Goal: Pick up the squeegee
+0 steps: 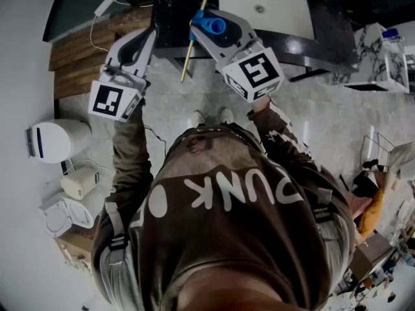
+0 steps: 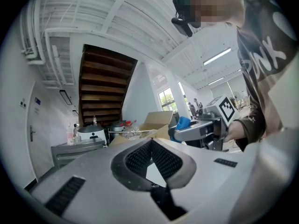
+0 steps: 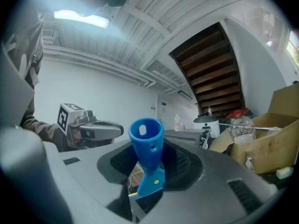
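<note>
The squeegee's blue plastic socket handle [image 3: 145, 146] stands upright between my right gripper's [image 3: 149, 153] pads, which are shut on it. In the head view the same blue handle [image 1: 211, 24] sits at the right gripper's [image 1: 206, 27] tips, and a thin wooden pole [image 1: 193, 39] slants down from it towards the floor. The squeegee's blade is hidden. My left gripper [image 1: 146, 39] is held level to the left of the right one, apart from the squeegee. Its pads [image 2: 140, 157] meet at the tips with nothing between them. From the left gripper view the right gripper [image 2: 194, 130] and the blue handle [image 2: 183, 123] are ahead on the right.
A dark counter with a white sink [image 1: 266, 8] lies just ahead. Wooden steps [image 1: 78, 57] are at the left, and white appliances [image 1: 55, 141] stand on the floor below them. An open cardboard box [image 3: 268, 146] and a rice cooker [image 2: 90, 133] stand nearby. A marble-patterned stand [image 1: 386, 54] is at the right.
</note>
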Available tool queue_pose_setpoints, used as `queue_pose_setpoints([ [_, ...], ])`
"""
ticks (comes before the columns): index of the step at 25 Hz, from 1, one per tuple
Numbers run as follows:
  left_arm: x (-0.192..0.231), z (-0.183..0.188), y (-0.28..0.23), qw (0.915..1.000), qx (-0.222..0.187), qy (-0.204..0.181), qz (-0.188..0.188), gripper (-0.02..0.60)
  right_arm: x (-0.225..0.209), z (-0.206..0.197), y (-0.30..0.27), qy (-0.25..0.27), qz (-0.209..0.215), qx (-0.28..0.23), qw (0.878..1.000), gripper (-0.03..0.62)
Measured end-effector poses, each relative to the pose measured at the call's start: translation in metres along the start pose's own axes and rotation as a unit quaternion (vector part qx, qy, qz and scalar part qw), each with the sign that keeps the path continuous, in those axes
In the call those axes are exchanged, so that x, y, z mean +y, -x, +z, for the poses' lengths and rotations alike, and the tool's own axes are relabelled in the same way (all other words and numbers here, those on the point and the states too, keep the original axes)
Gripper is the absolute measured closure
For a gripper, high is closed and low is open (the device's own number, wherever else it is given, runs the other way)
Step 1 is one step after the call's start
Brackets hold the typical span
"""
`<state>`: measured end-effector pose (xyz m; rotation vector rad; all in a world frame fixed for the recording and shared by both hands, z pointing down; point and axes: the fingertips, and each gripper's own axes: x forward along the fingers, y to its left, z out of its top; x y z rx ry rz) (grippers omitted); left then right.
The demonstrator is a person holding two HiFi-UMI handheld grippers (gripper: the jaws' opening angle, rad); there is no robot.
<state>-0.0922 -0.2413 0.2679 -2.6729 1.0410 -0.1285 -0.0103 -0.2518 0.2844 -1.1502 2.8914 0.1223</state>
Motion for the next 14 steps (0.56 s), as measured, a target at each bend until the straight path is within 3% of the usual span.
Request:
queue_pose_setpoints([
  [14, 0.007, -0.004, 0.000, 1.0000, 0.004, 0.002, -0.001, 0.580, -0.004, -0.007, -0.011, -0.004, 0.003, 0.013, 1.000, 0.437],
])
